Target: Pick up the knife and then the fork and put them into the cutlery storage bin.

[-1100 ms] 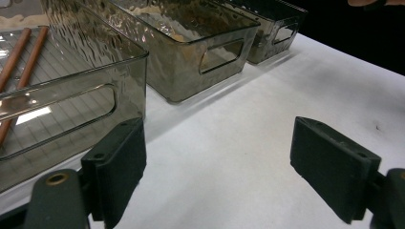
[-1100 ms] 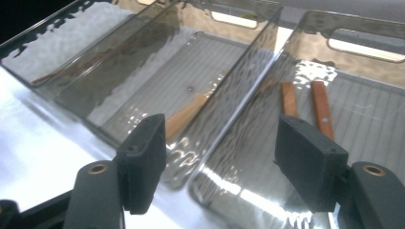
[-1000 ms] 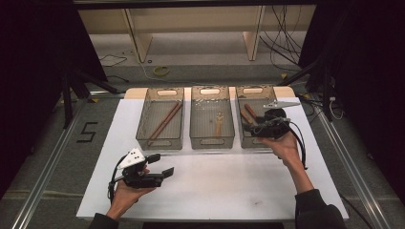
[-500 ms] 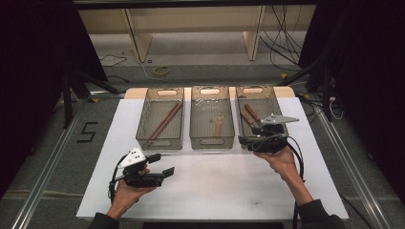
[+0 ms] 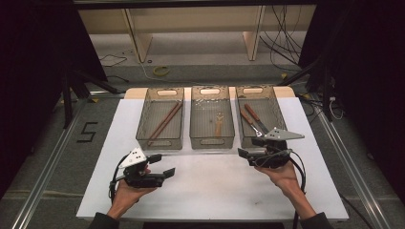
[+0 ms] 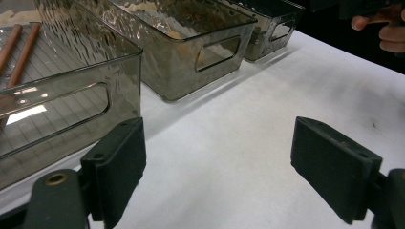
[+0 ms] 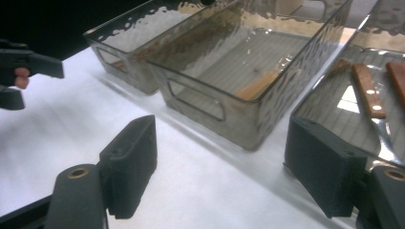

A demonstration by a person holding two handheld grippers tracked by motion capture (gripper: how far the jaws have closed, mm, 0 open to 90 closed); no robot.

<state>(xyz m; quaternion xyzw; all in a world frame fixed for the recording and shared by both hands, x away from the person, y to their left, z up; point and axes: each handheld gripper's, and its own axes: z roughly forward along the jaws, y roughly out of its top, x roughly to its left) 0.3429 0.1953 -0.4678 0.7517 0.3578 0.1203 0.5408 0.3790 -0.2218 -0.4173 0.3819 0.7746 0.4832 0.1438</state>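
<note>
On the white tabletop (image 5: 210,191) in front of three smoky clear bins, both claws hover empty: the right claw (image 5: 244,153), its jaws just opened wide with nothing between them, sits just beside the right bin (image 5: 274,102) holding brown-handled knives (image 5: 253,119); the left claw (image 5: 165,172) also gapes, near the left bin (image 5: 143,126) with chopsticks (image 5: 165,121)

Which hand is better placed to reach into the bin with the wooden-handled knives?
The right. The right gripper hangs open just in front of the knife bin; the left gripper sits nearer the chopstick bin.
</note>
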